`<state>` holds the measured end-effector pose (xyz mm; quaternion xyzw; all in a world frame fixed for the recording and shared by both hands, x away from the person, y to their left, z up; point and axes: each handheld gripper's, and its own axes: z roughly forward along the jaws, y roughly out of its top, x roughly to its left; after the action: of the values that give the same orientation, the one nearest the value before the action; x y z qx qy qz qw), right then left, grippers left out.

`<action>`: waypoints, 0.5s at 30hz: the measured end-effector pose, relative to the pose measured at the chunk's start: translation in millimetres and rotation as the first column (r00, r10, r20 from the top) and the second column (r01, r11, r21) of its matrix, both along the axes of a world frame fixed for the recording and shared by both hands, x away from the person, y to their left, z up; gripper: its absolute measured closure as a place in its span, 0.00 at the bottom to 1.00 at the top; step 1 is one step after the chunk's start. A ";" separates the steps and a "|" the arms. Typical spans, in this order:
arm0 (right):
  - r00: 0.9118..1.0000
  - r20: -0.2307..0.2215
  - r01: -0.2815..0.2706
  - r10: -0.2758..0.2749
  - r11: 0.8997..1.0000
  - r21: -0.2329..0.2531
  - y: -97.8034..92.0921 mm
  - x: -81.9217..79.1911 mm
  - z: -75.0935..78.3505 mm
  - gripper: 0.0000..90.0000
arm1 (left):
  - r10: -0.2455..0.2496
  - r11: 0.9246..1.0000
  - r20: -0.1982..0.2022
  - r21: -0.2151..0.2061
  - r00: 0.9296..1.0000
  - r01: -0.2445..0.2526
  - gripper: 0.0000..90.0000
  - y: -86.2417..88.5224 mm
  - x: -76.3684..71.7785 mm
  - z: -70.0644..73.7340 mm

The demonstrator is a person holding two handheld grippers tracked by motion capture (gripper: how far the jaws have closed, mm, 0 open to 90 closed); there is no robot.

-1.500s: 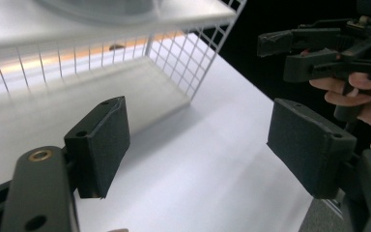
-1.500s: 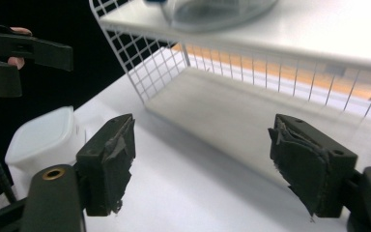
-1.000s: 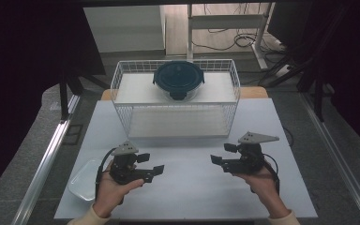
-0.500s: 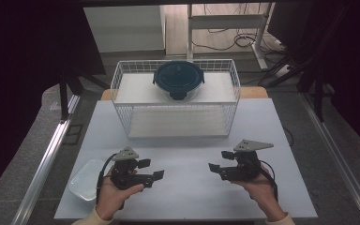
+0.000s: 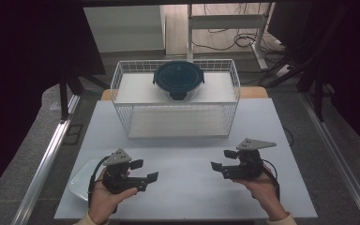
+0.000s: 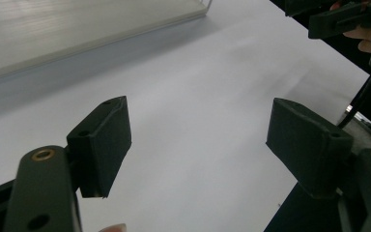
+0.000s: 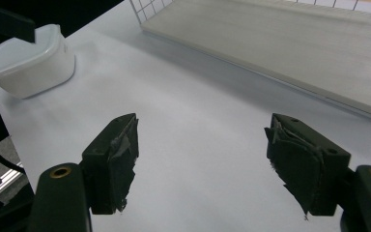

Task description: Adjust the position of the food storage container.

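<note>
High view first: I see my left gripper (image 5: 144,170) low on the white counter (image 5: 187,187), held in the left hand (image 5: 104,197), fingers spread apart with nothing between them and pointing right, toward the middle of the counter. My right gripper (image 5: 219,167) sits in the right hand (image 5: 261,185) well apart from the left one, its fingers also parted and empty, pointing left, so the two face each other across bare counter.

Nearest my left gripper is the shallow white plastic container (image 5: 80,180), lying at the counter's near-left corner just beside the left hand. In the right gripper view the shallow white plastic container (image 7: 29,60) rests flat, its long axis running roughly along the counter's left edge; I cannot tell more of its shape.

At the far side stands the white wire basket rack (image 5: 122,93), its long side across the counter. On its upper shelf rests a round glass bowl with a dark blue lid (image 5: 178,79), upright, about midway along.

In the left gripper view the black fingers (image 6: 101,140) stand wide over plain counter.
</note>
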<state>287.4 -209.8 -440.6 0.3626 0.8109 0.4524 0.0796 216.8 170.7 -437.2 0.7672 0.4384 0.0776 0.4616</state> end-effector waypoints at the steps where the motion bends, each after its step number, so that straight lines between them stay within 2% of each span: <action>1: 1.000 -0.001 0.001 -0.001 1.000 -0.001 0.5 -0.1 -0.1 0.29 | 0.007 1.000 0.004 -0.001 1.000 -0.007 0.26 3.3 -2.8 2.2; 4: 1.000 0.001 -0.001 0.001 1.000 0.001 1.7 -0.5 1.1 0.29 | 0.024 1.000 0.018 -0.003 1.000 -0.024 0.26 15.9 -10.1 8.1; 7: 1.000 0.002 -0.006 0.006 1.000 0.000 3.7 -1.2 1.5 0.28 | 0.049 0.999 0.001 -0.023 0.999 -0.049 0.26 27.0 -11.6 12.3; 12: 1.000 -0.006 -0.006 0.006 1.000 -0.005 4.2 0.0 -0.3 0.28 | 0.055 0.998 0.018 -0.044 0.998 -0.054 0.26 38.5 -16.0 23.4; 13: 1.000 -0.007 -0.003 0.003 1.000 -0.005 3.6 0.0 -0.2 0.28 | 0.062 0.996 0.019 -0.059 0.998 -0.061 0.26 41.2 -17.6 26.1; 14: 1.000 -0.004 -0.002 0.002 1.000 -0.005 2.7 0.2 0.0 0.28 | 0.058 0.994 0.013 -0.091 0.998 -0.057 0.27 43.5 -19.1 28.5; 15: 1.000 -0.003 0.000 0.000 1.000 -0.003 2.2 0.3 0.3 0.28 | 0.040 0.992 0.003 -0.121 0.999 -0.039 0.27 44.7 -20.6 30.6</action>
<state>287.7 -207.6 -440.3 0.3630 0.8118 0.4506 0.0787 196.2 215.3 -406.6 0.7287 0.4562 0.0620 0.5069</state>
